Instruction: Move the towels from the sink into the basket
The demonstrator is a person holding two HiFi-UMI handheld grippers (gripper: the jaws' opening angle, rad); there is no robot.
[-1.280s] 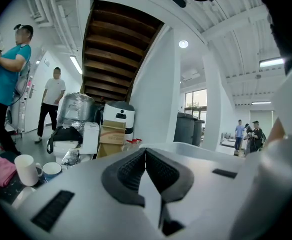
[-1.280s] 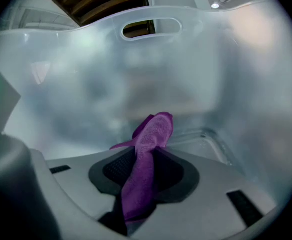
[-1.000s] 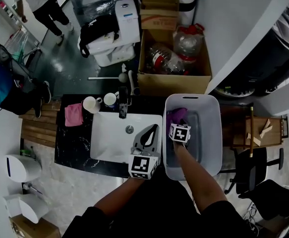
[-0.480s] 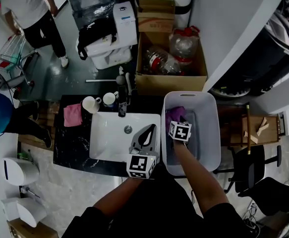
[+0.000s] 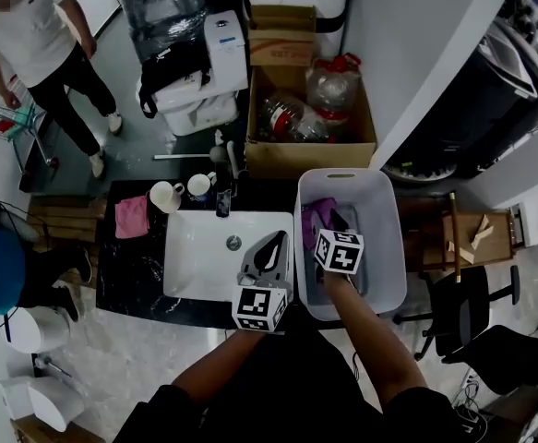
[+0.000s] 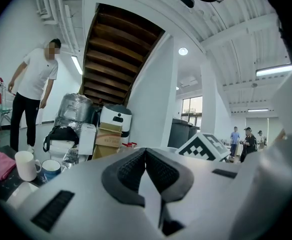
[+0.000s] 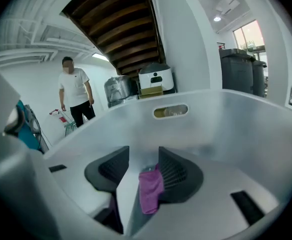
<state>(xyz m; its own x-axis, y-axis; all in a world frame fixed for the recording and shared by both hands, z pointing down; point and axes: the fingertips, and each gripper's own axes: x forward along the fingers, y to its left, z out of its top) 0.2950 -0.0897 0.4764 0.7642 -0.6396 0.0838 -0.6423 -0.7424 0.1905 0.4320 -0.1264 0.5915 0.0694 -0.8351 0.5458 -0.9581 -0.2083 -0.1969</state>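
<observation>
A purple towel (image 5: 316, 217) lies in the far left part of the white basket (image 5: 387, 247), which stands right of the white sink (image 5: 204, 257). My right gripper (image 5: 334, 221) hovers in the basket above it, tilted down. In the right gripper view, the right gripper (image 7: 143, 159) has just been closing its jaws. A gap still shows between them, and the towel (image 7: 150, 189) appears in it beside the right pad, clear of the left pad. My left gripper (image 5: 272, 242) points level over the sink's right rim. The left gripper (image 6: 146, 155) is shut on nothing. I see no towel in the sink.
A pink cloth (image 5: 132, 216), two mugs (image 5: 167, 195) and the faucet (image 5: 222, 201) sit on the dark counter around the sink. Behind stands a cardboard box of bottles (image 5: 310, 118). A person (image 5: 38, 49) stands at the far left. A wooden stool (image 5: 462, 233) is right of the basket.
My right gripper has lifted inside the basket, with the purple towel lying below it. The left gripper has stayed over the sink's edge. The person at the upper left has moved further into view.
</observation>
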